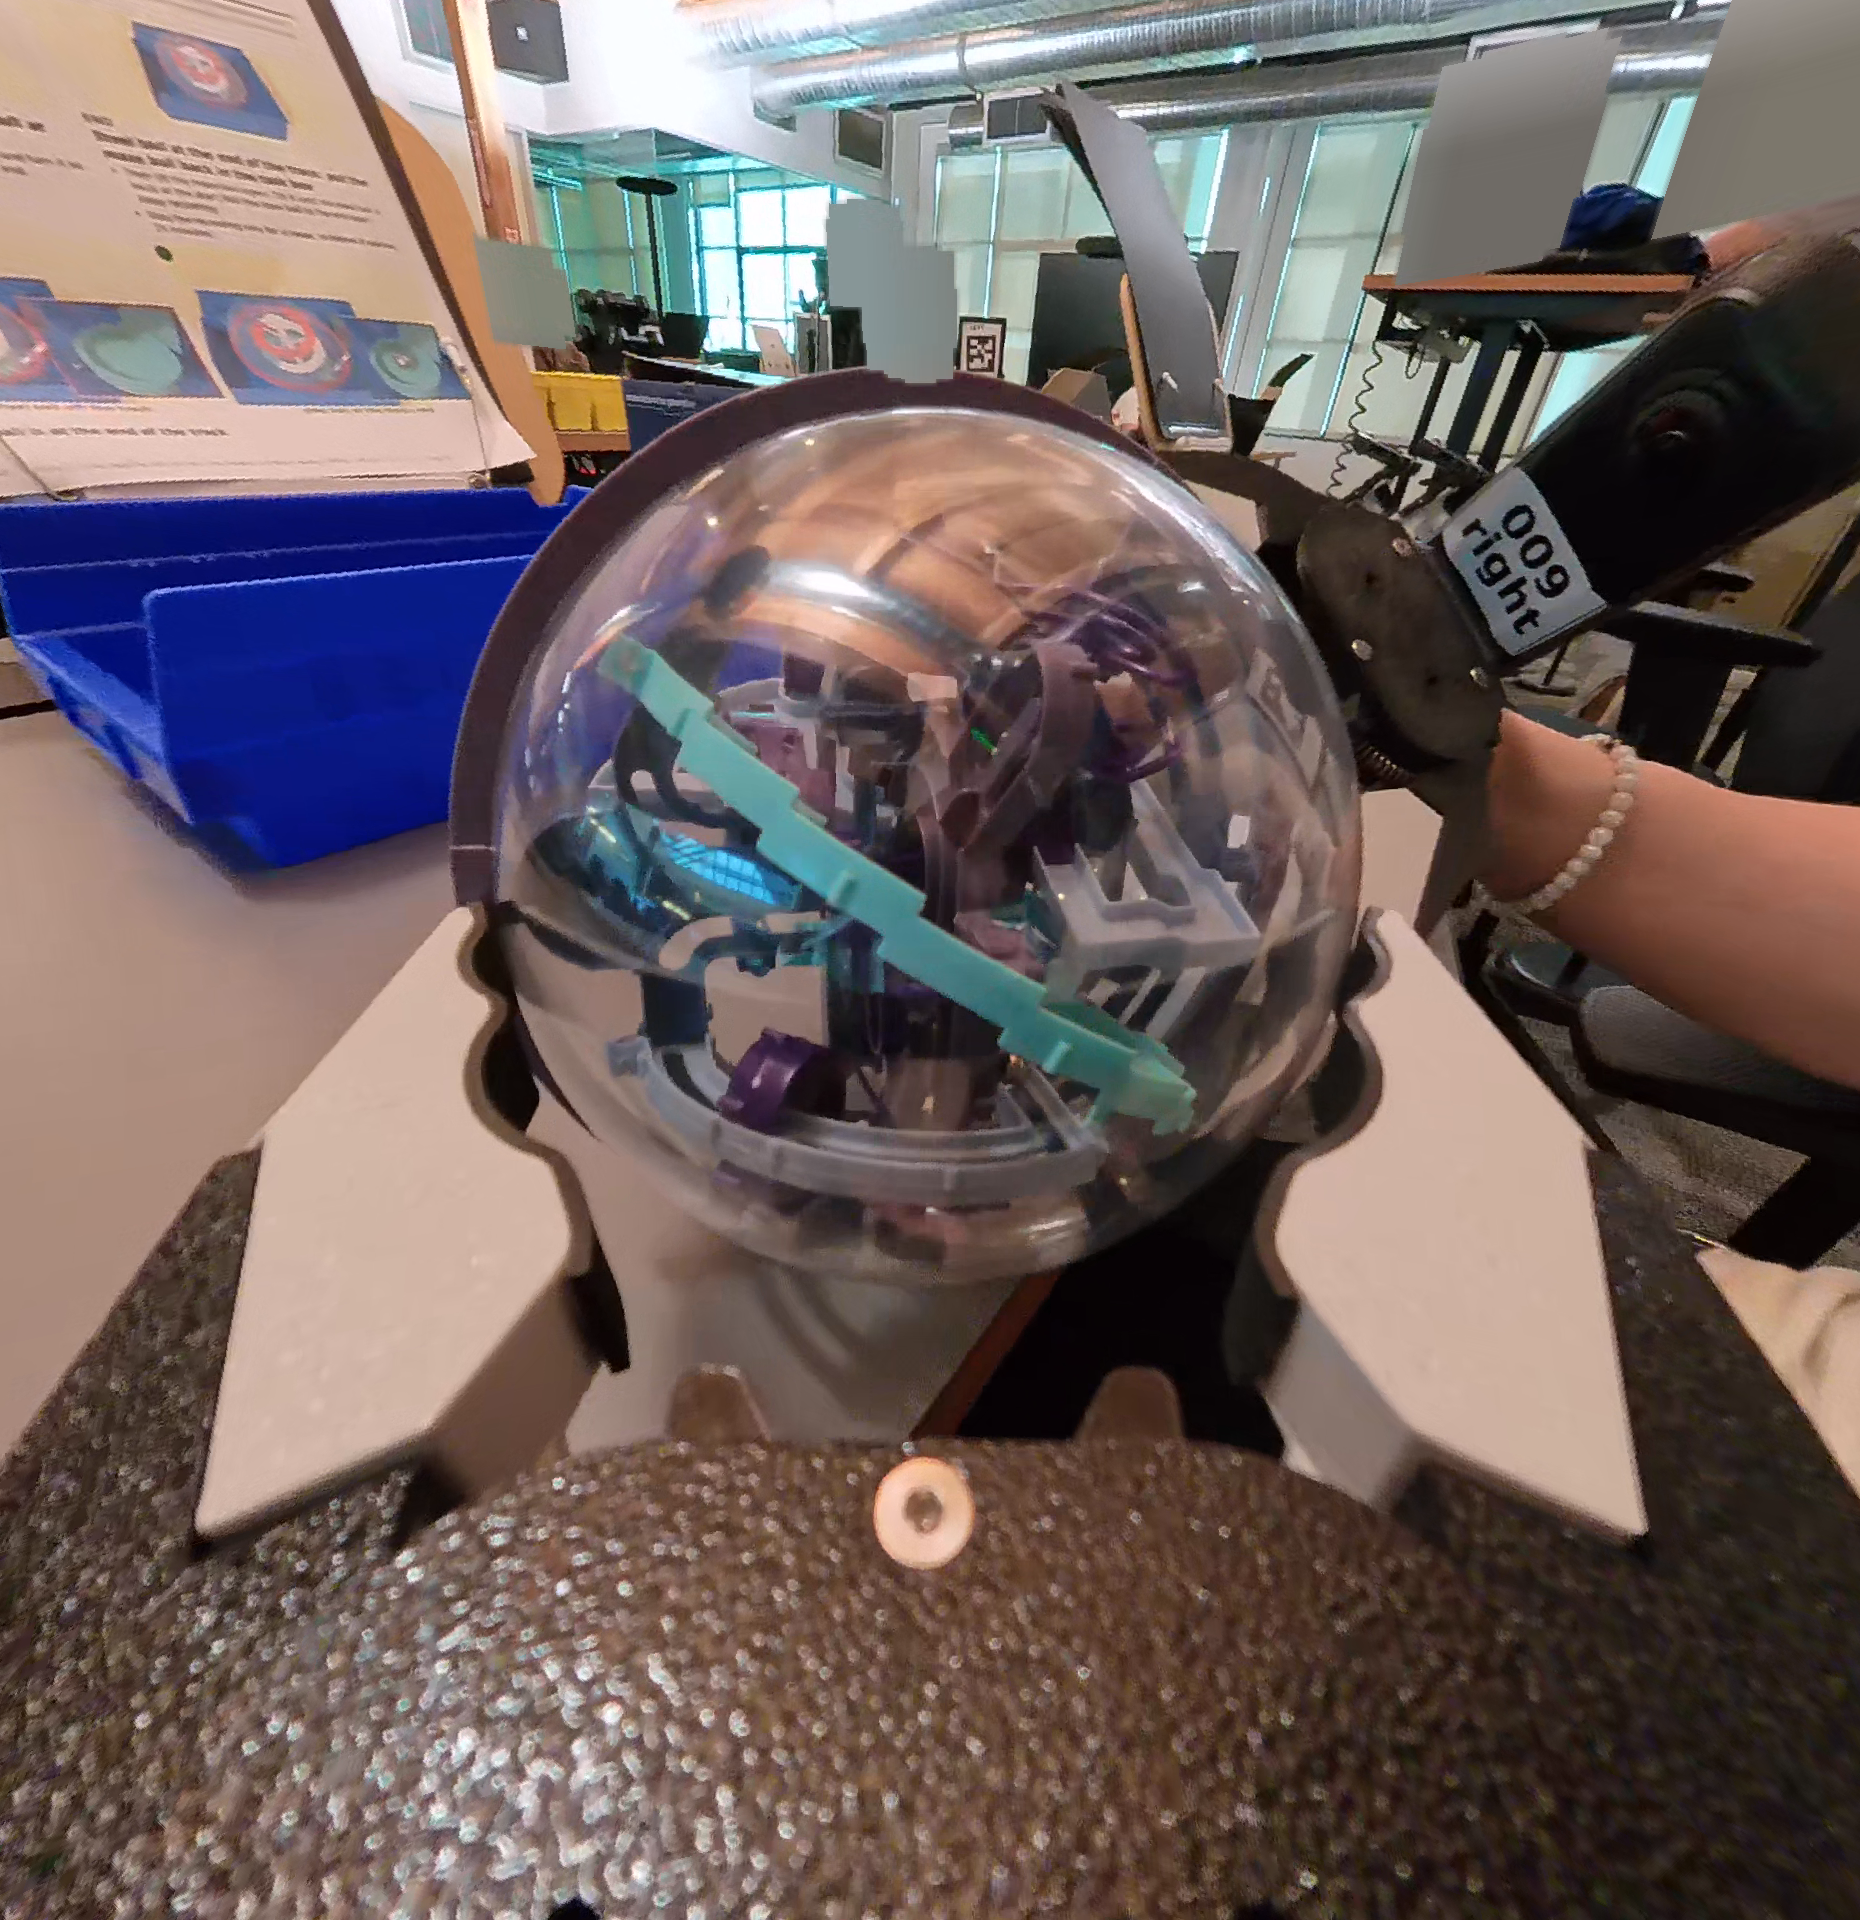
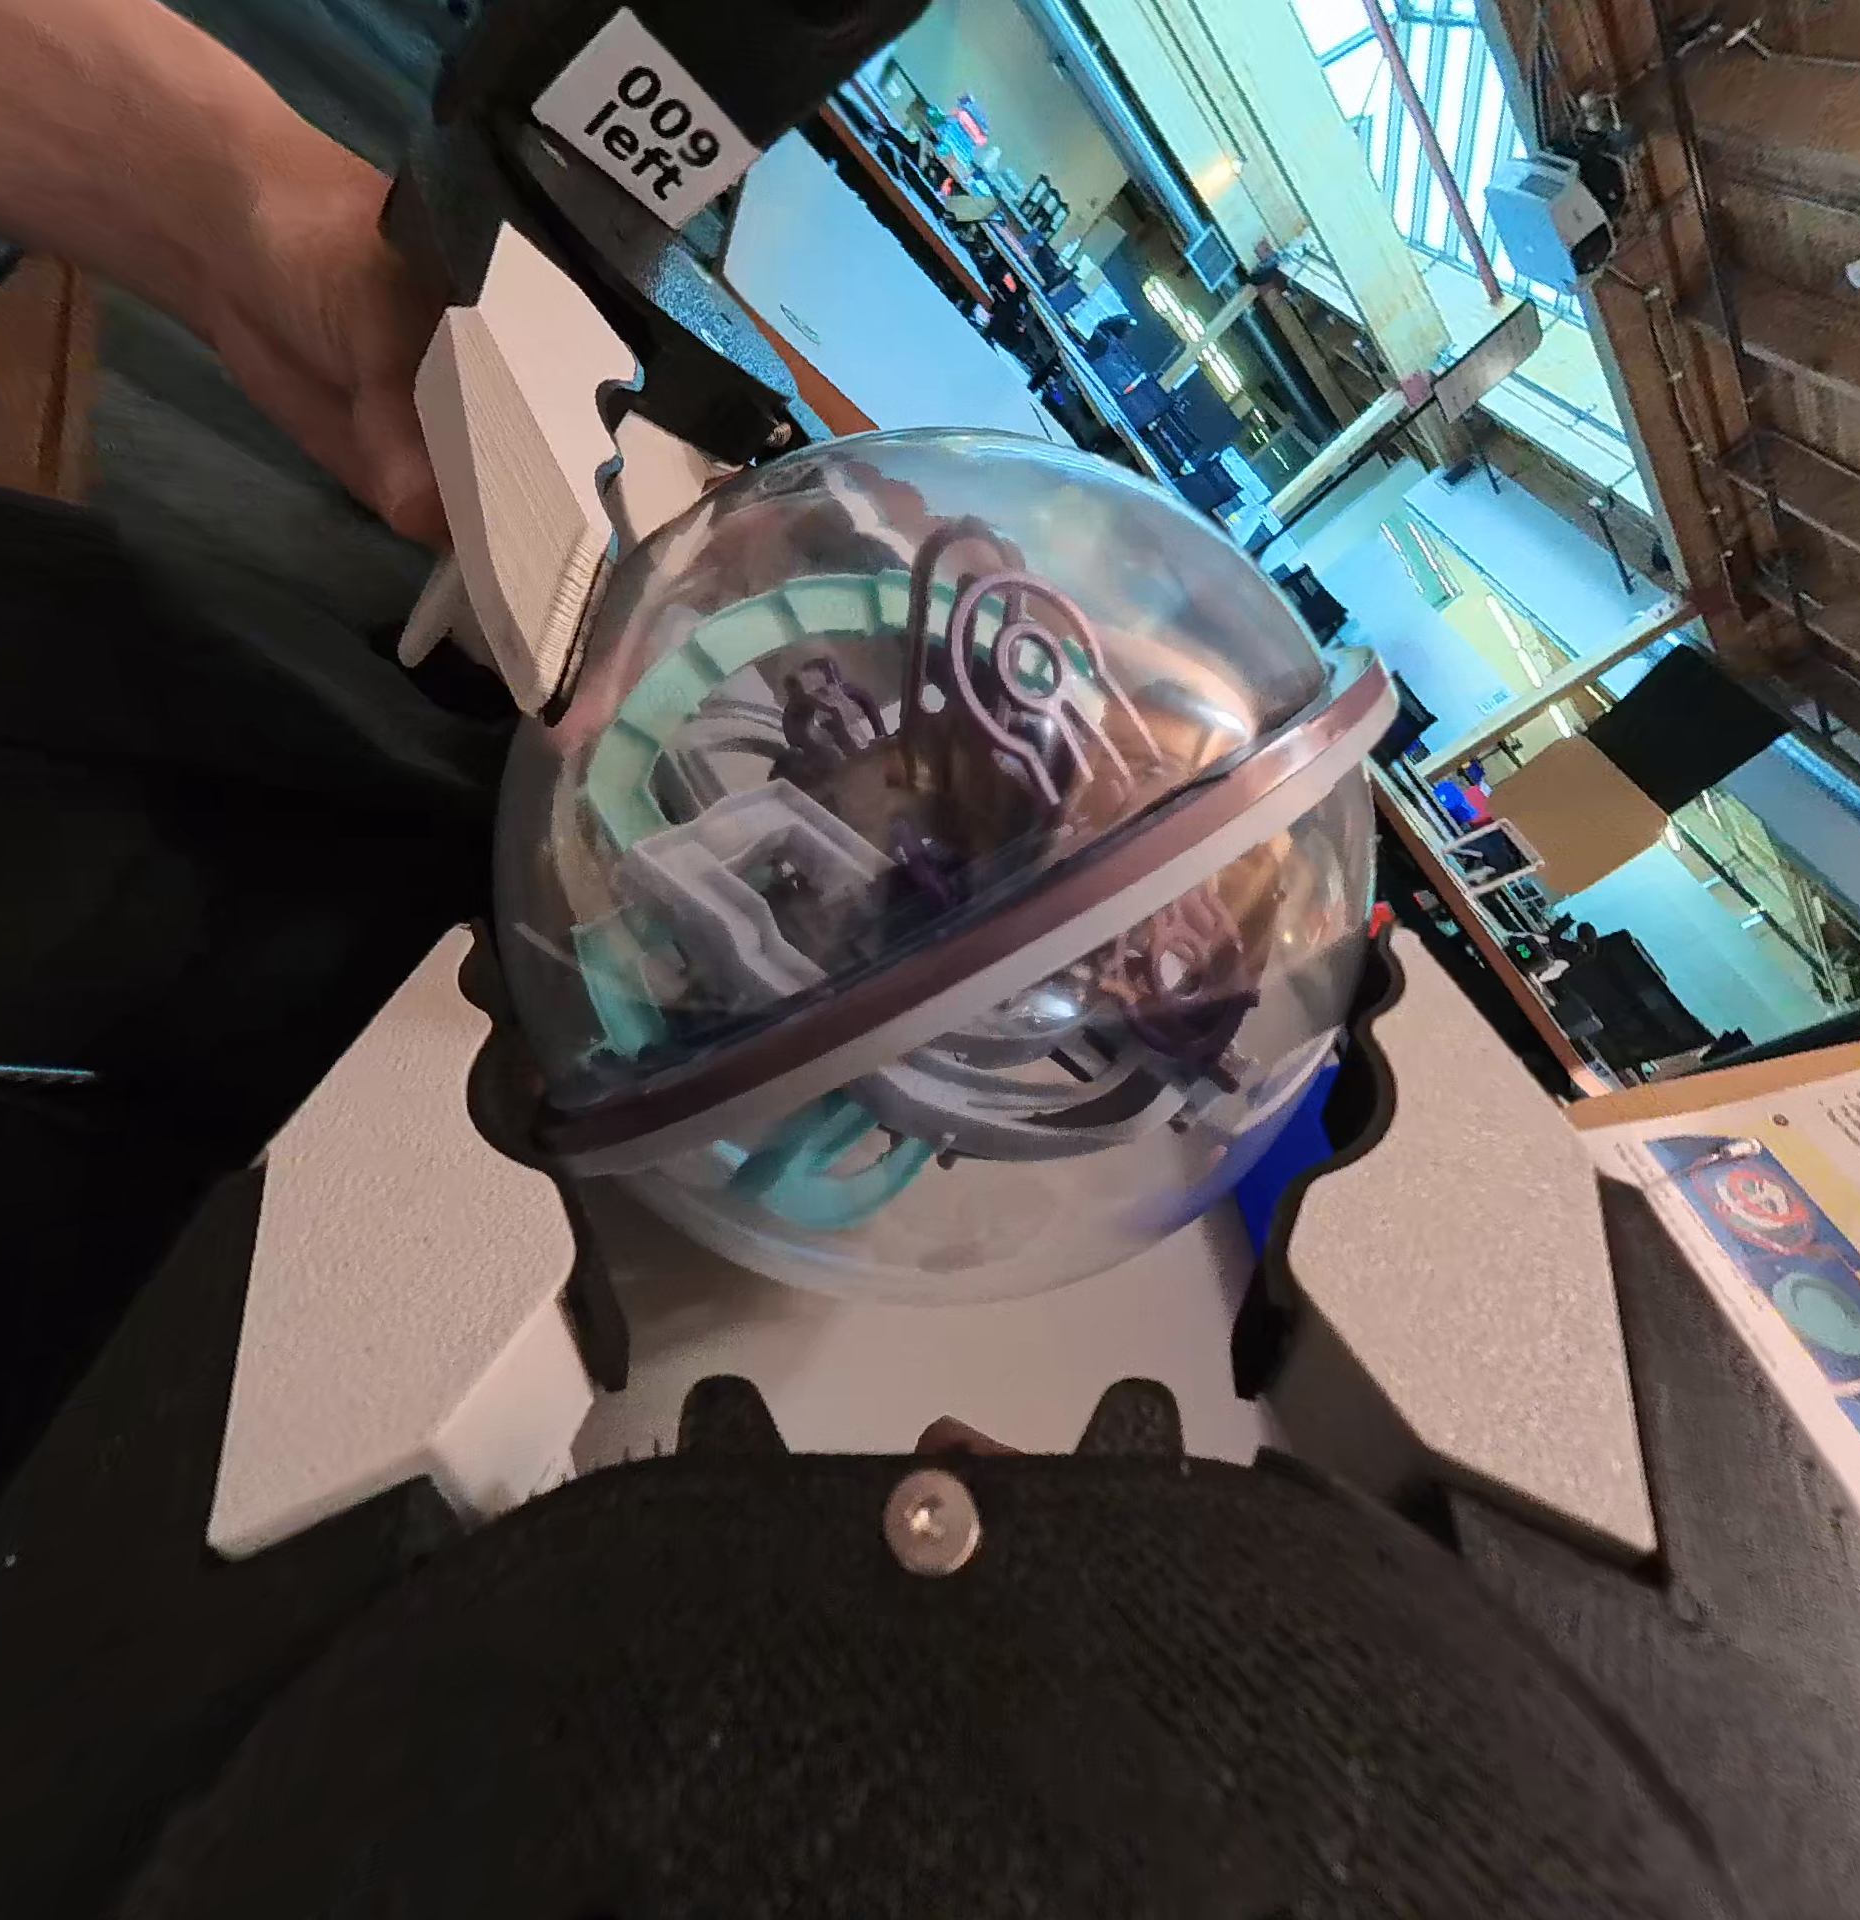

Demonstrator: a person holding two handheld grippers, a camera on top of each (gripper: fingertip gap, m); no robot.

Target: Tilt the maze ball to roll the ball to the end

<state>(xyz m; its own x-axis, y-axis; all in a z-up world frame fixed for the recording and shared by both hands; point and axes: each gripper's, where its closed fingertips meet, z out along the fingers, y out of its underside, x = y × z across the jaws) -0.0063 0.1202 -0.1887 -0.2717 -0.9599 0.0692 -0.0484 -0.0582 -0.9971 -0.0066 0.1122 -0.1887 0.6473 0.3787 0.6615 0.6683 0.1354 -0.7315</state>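
Filling the centre of both views: a clear plastic maze sphere [image 1: 910, 831] with teal, grey and purple tracks inside and a dark purple band round its middle, raised clear of the pale grey surface [image 1: 126, 987]. Gripped from two sides at once. Left tool [image 1: 926, 1023] spread wide, white fingers [image 1: 386, 1195] pressed against the lower left and lower right of the sphere. Right tool [image 2: 931, 1049] likewise spread wide and clamped on it, band running slantwise from lower left to upper right in that view. Seen at the right edge of the left view, entering from the upper right: the right tool's dark body with a white label, held by a hand wearing a pearl bracelet [image 1: 1591, 831]. At the left of that view, a blue plastic bin [image 1: 282, 675] resting on the surface. Above it, in the upper left corner, a printed instruction sheet [image 1: 209, 239] propped upright. Small ball inside the maze: cannot tell where.
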